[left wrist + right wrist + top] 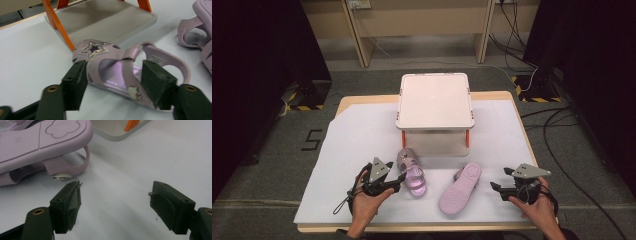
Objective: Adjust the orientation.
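A lilac sandal with a glitter star [412,172] [112,65] lies sole down on the white sheet. My left gripper [401,181] [115,82] is open, its jaws standing either side of the sandal's middle, with the pads not pressing on it. The second lilac sandal [460,189] [37,140] [197,27] lies sole up to the right, tilted on its straps. Further right, my right gripper [494,187] [116,195] is open with nothing between its jaws; the overturned sandal's buckle is just beyond its left jaw.
A two-level white rack with orange legs [435,100] [107,20] [117,132] stands at the table's far middle, its lower tray just behind the sandals. The white sheet [362,135] covers the tabletop. Cables lie on the floor at the right.
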Demonstrator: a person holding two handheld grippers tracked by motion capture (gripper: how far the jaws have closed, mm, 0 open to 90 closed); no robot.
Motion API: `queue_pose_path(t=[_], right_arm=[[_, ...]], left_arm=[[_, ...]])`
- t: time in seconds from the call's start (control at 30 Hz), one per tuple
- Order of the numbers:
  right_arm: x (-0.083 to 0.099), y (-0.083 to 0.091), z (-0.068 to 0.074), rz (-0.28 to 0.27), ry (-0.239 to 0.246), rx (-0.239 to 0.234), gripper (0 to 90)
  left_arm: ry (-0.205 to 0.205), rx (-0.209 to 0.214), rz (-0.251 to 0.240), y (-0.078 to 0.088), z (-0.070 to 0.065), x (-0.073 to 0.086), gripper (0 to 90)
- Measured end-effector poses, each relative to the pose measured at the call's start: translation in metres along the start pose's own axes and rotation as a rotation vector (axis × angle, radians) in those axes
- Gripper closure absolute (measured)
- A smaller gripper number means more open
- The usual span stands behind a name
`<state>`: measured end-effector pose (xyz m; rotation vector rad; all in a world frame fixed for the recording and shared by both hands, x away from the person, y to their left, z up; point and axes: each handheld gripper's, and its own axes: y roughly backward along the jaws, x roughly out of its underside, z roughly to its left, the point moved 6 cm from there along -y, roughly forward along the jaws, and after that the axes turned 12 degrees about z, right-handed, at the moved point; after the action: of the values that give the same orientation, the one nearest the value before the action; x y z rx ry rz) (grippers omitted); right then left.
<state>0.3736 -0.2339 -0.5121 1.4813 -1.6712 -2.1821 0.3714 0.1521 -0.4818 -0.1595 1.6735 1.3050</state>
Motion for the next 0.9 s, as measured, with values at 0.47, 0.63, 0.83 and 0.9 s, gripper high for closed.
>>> queue_pose_path(t=[0.47, 0.63, 0.83, 0.9], right_arm=[[0.0, -0.001, 0.002, 0.008, 0.008, -0.006, 25.3], [0.001, -0.001, 0.002, 0.011, 0.007, -0.007, 25.3], [0.001, -0.002, 0.002, 0.016, 0.012, -0.007, 25.3], [0.002, -0.003, 0.001, 0.022, 0.009, -0.005, 25.3]], left_arm=[[-0.063, 0.013, 0.069, -0.018, -0.016, 0.004, 64.9], [-0.1, 0.025, 0.089, -0.011, -0.008, 0.01, 72.5], [-0.177, 0.06, 0.123, 0.005, -0.01, 0.015, 78.4], [-0.173, 0.073, 0.126, 0.008, -0.012, 0.016, 78.4]])
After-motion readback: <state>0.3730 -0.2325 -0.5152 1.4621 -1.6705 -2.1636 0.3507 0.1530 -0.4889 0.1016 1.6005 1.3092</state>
